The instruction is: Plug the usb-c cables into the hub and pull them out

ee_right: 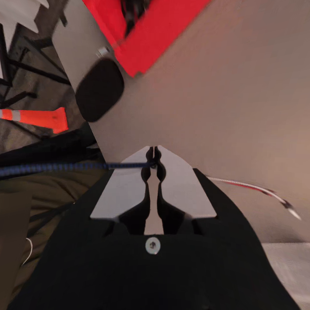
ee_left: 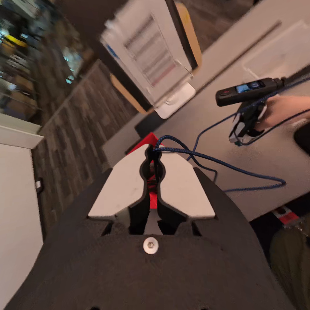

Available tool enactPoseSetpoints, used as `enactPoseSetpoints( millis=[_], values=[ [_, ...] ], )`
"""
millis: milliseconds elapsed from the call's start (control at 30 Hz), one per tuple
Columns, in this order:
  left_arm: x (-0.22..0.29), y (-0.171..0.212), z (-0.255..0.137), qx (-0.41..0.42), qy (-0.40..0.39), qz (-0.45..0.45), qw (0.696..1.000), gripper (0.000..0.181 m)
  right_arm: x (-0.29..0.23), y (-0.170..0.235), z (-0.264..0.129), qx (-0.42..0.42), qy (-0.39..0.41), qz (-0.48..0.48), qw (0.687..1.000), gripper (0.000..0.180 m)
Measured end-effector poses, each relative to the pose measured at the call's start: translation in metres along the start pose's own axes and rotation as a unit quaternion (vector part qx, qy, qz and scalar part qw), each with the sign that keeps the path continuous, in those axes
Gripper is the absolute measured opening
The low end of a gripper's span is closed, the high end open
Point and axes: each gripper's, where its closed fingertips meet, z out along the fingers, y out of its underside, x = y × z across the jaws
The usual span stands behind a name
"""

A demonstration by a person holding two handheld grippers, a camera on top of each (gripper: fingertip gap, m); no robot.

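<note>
A blue braided cable (ee_left: 218,163) is held in the left gripper (ee_left: 153,149), whose jaws are closed on it near the fingertips. From there the cable is seen to loop loosely over the grey table (ee_left: 226,151) toward the right gripper (ee_left: 241,130), farther off in a hand (ee_left: 281,110).

In the right wrist view the right gripper (ee_right: 154,147) is clenched as well, a stretch of the same kind of blue cable (ee_right: 67,166) being pinched midway along the fingers and drawn taut to the left. A second cable, white and red (ee_right: 251,187), lies free on the table (ee_right: 234,109).

The hub itself cannot be made out. A red holder (ee_right: 151,42) is noted near the top of that view with dark parts inside it, blurred; a black pad (ee_right: 100,90) lies just beside it. In the left wrist view, red is glimpsed behind and between the fingers.

The cable is judged light, limp and flexible, its woven sheath giving fair friction. It would buckle if pushed from far back, so hold is best taken on the rigid plug housing or just behind it. Whether either plug is in the jaws cannot be told. A straight pull along the socket is advised, since sideways force could strain the connector.
</note>
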Motion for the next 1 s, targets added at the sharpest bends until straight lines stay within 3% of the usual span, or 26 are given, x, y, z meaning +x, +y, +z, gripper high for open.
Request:
enactPoseSetpoints(
  millis=[100, 200, 300, 367, 533, 700, 833, 1000],
  values=[
    [0.056, 0.026, 0.096, -0.031, 0.089, 0.0, 0.996, 0.003, 0.024, 0.034, 0.054, -0.008, -0.093, 0.064, 0.994, 0.002],
    [0.11, 0.037, 0.171, -0.019, 0.173, -0.026, 0.984, 0.003, 0.06, 0.051, 0.086, -0.006, -0.093, 0.093, 0.991, 0.002],
    [0.154, 0.046, 0.225, 0.001, 0.237, -0.047, 0.97, 0.002, 0.078, 0.048, 0.105, 0.025, -0.129, 0.122, 0.984, 0.003],
    [0.169, 0.05, 0.247, 0.031, 0.258, -0.064, 0.963, 0.002, 0.085, 0.048, 0.109, 0.03, -0.151, 0.148, 0.977, 0.013],
    [0.132, 0.042, 0.252, 0.178, 0.263, -0.197, 0.928, 0.002, 0.092, 0.038, 0.106, 0.102, -0.213, 0.186, 0.954, 0.015],
    [0.058, 0.055, 0.219, 0.291, 0.223, -0.278, 0.888, 0.001, 0.109, 0.037, 0.095, 0.111, -0.183, 0.222, 0.951, 0.023],
    [0.044, 0.078, 0.213, 0.267, 0.207, -0.26, 0.904, 0.002, 0.147, 0.019, 0.077, 0.171, -0.046, 0.215, 0.961, 0.033],
    [0.084, 0.099, 0.246, 0.167, 0.242, -0.225, 0.929, 0.002, 0.162, -0.003, 0.015, 0.201, 0.151, 0.118, 0.961, 0.033]
  ],
)
